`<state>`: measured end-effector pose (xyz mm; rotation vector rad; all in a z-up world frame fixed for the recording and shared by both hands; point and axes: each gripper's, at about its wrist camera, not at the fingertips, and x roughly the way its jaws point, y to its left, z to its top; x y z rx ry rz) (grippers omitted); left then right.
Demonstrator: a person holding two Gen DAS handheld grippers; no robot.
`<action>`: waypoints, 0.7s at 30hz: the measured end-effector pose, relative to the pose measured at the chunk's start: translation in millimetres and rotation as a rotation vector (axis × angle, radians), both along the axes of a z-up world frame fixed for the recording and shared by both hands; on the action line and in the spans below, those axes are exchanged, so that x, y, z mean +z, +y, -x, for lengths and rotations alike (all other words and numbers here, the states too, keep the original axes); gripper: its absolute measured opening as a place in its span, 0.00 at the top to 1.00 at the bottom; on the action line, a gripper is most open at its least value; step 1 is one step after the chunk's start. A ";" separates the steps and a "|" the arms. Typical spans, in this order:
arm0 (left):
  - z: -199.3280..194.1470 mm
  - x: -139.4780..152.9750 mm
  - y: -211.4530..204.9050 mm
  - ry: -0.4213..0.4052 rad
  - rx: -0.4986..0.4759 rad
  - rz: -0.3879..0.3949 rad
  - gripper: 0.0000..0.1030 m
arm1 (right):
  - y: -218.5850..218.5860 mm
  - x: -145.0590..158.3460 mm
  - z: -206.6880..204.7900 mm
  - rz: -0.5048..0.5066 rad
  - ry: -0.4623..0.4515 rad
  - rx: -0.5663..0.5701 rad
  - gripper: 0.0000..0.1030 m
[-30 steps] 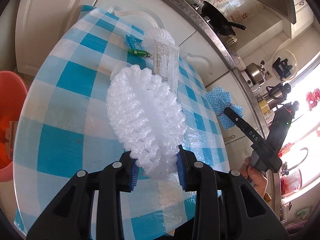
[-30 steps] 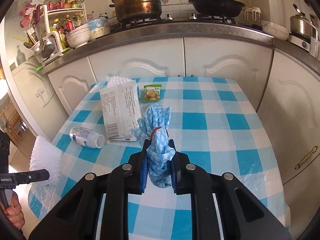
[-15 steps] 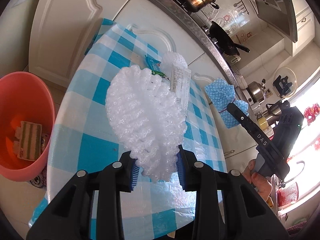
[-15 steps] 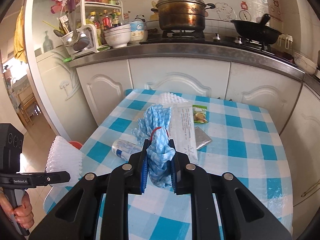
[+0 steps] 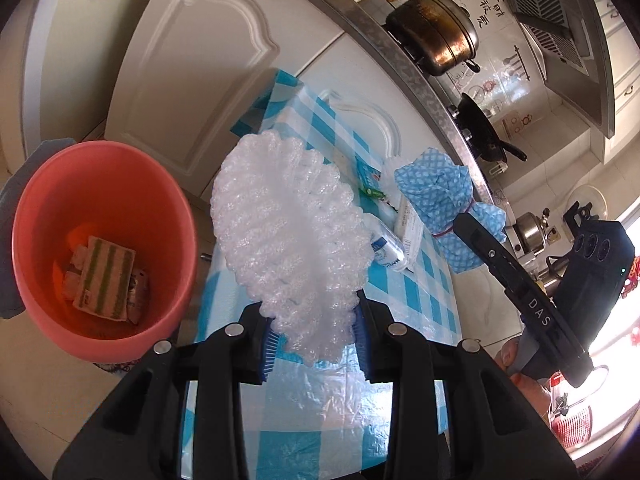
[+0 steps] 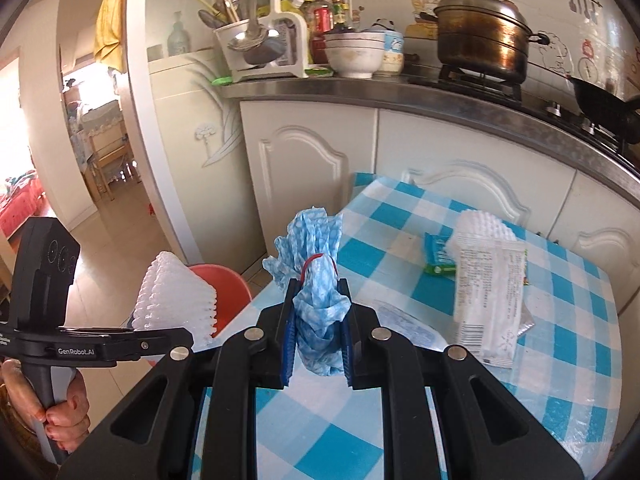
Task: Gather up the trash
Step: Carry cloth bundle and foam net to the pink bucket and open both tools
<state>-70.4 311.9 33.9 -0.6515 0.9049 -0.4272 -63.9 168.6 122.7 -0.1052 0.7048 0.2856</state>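
white foam net (image 5: 288, 240) between left gripper (image 5: 316, 344) pads, beside orange bin (image 5: 100, 184)

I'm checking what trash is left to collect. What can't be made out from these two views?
- Bottle, left wrist view: mostly hidden behind the foam net.
- Bucket, right wrist view: inside hidden by the net.
- Green packet, right wrist view: partly covered by the white wrapper; print too small.

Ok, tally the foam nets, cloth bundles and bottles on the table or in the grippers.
Foam nets: 2, one in the left gripper, one on the table
Cloth bundles: 1, in the right gripper
Bottles: 1
Total: 4
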 end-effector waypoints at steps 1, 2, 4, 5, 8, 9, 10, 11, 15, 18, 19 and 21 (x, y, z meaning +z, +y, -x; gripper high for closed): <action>0.4 -1.8 6.6 0.004 0.017 -0.001 0.68 | 7.3 -1.3 -2.6 0.000 0.006 0.016 0.81; 0.9 -4.4 13.1 0.009 0.033 0.000 0.68 | 14.3 -3.3 -4.8 -0.002 0.013 0.030 0.81; 1.1 -9.9 25.1 0.021 0.061 0.002 0.68 | 27.8 -7.4 -10.6 -0.006 0.031 0.058 0.81; 0.9 -12.8 30.0 0.027 0.073 0.001 0.68 | 34.1 -9.6 -13.6 -0.009 0.041 0.072 0.81; -0.8 -23.0 44.6 0.051 0.116 0.007 0.68 | 52.9 -18.9 -21.9 -0.010 0.073 0.111 0.81; -1.6 -27.3 49.1 0.061 0.129 0.007 0.68 | 58.8 -22.9 -24.9 -0.010 0.087 0.124 0.81; -2.6 -31.6 53.1 0.071 0.140 0.008 0.68 | 64.7 -27.3 -27.3 -0.009 0.100 0.137 0.81; -3.7 -36.3 56.9 0.083 0.150 0.010 0.68 | 71.0 -32.0 -29.8 -0.003 0.114 0.150 0.81; -6.0 -52.9 68.8 0.119 0.182 0.000 0.67 | 93.8 -49.9 -38.2 0.007 0.166 0.199 0.81; -9.4 -66.2 76.0 0.153 0.202 -0.006 0.66 | 109.8 -64.1 -43.4 0.027 0.200 0.230 0.81; -11.0 -70.9 78.1 0.165 0.209 -0.011 0.66 | 114.4 -69.4 -45.4 0.031 0.215 0.240 0.81; -14.1 -80.6 82.8 0.190 0.224 -0.023 0.62 | 121.2 -78.9 -48.9 0.036 0.241 0.254 0.81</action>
